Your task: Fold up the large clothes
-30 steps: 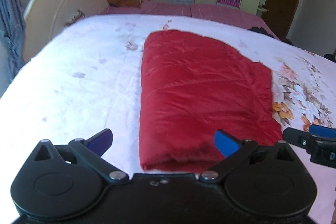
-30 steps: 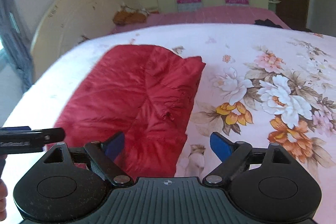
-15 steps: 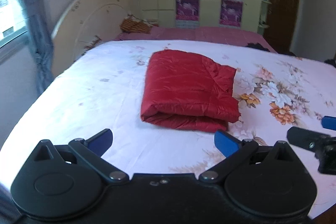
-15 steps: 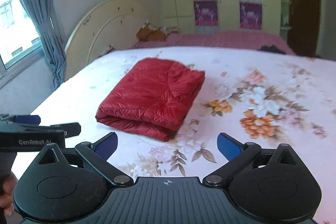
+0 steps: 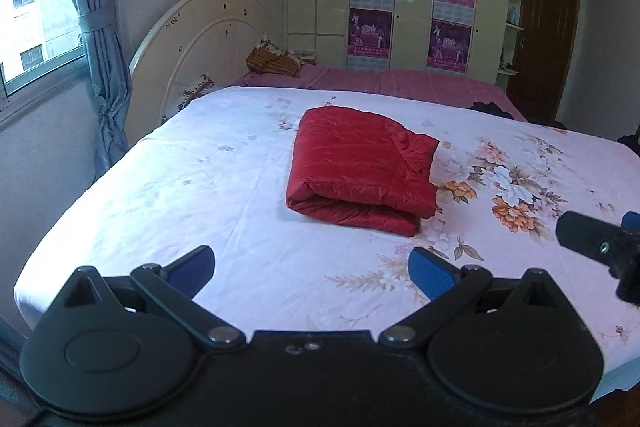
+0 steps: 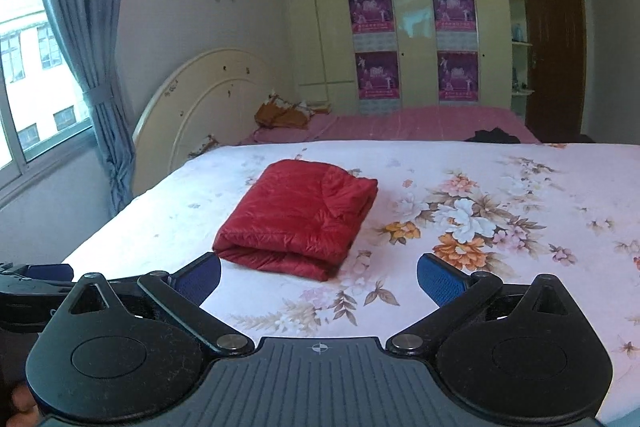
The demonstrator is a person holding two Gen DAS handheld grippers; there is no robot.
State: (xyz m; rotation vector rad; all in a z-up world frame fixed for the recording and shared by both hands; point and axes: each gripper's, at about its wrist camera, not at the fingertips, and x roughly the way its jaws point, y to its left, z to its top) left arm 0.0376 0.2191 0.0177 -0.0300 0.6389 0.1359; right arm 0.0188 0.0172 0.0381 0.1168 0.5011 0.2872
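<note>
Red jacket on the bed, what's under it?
The folded red jacket lies on the flowered bedsheet, which shows all around it. Its folded layers rest on one another. Whether anything lies between those layers or beneath the bundle cannot be seen; the fabric covers it.

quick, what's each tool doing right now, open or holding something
Left tool: open, holding nothing.
Right tool: open, holding nothing; the folded red jacket lies apart on the bed.

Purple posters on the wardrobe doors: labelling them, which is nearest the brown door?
The upper right purple poster, the poster closest to the brown door.
</note>
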